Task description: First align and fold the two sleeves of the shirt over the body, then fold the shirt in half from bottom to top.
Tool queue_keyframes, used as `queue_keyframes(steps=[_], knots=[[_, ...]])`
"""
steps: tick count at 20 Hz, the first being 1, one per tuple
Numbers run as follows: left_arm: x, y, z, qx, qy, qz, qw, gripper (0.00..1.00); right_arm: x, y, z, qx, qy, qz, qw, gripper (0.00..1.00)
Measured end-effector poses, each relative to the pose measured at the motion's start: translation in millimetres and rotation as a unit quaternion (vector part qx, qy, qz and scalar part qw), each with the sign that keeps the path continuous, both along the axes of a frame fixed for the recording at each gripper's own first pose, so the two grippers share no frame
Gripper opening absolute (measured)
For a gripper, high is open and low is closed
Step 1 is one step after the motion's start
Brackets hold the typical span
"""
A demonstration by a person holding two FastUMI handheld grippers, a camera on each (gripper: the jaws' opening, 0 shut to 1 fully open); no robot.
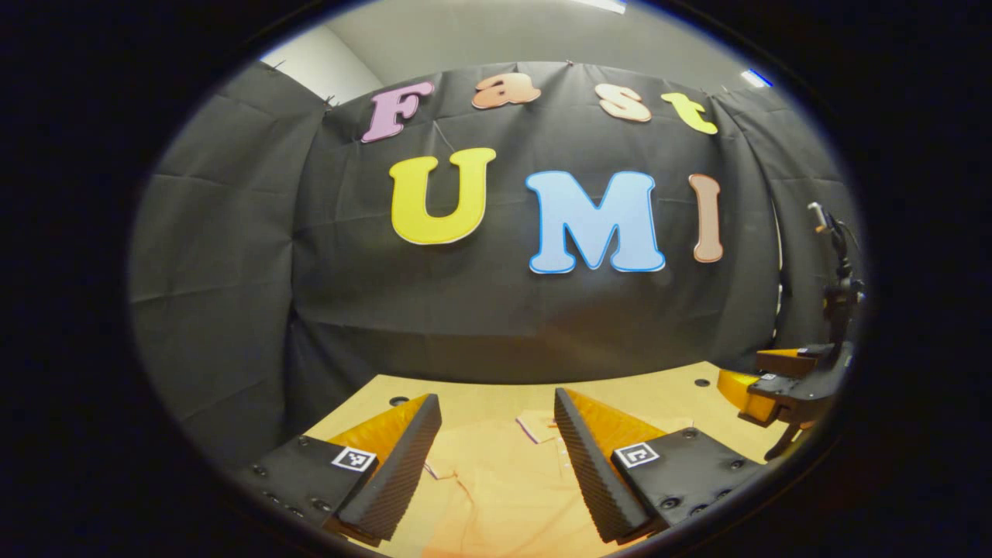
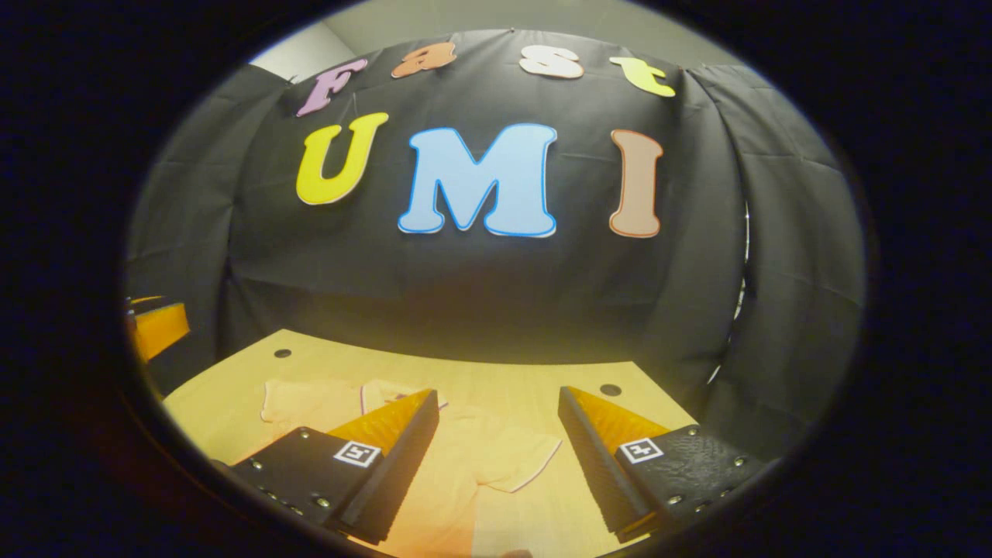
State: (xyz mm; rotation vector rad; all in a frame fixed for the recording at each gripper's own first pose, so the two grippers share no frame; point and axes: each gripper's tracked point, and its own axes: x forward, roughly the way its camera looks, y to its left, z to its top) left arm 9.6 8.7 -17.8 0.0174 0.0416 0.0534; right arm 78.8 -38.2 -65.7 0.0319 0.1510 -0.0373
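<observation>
A pale orange short-sleeved shirt (image 1: pixel 504 480) lies flat on the wooden table (image 1: pixel 659 395), collar toward the black wall. In the left gripper view my left gripper (image 1: pixel 496 403) hovers open above the shirt's upper body, nothing between its fingers. In the right gripper view my right gripper (image 2: pixel 497 395) is also open, above the same shirt (image 2: pixel 465 457). One sleeve (image 2: pixel 523 457) spreads to the right between its fingers, and the other sleeve (image 2: pixel 302 403) spreads to the left. The right gripper (image 1: pixel 790 395) also appears at the right edge of the left gripper view, held over the table.
The table (image 2: pixel 496 372) ends at the black cloth wall behind it. Small round holes (image 2: pixel 610 389) mark its far corners. A dark stand (image 1: pixel 837 263) rises at the far right of the left gripper view. An orange part of the left gripper (image 2: pixel 159 325) sits at the left edge.
</observation>
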Motion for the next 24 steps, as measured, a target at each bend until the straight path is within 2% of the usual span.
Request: queue_keyframes(steps=[6,7,8,15,24], knots=[[-5.4,14.2,-6.2,-0.001,0.008,0.024,1.0,0.95,38.8,-22.4,-43.2,0.02,0.056,-0.016,0.998,0.96],[-5.9,16.2,-7.5,0.0,0.009,0.028,1.0,0.95,43.9,-25.6,-49.2,0.021,0.063,-0.019,0.998,0.94],[-5.9,17.5,-8.6,0.001,0.01,0.03,0.999,0.95,49.3,-28.5,-54.2,0.022,0.069,-0.021,0.997,0.96],[-7.1,28.7,-17.9,-0.006,0.023,0.053,0.998,0.95,83.7,-40.2,-104.4,0.027,0.124,-0.027,0.992,0.96],[-22.6,49.3,-23.6,0.0,0.036,0.09,0.995,0.95,117.6,-58.6,-184.7,0.071,0.223,-0.047,0.971,0.96]])
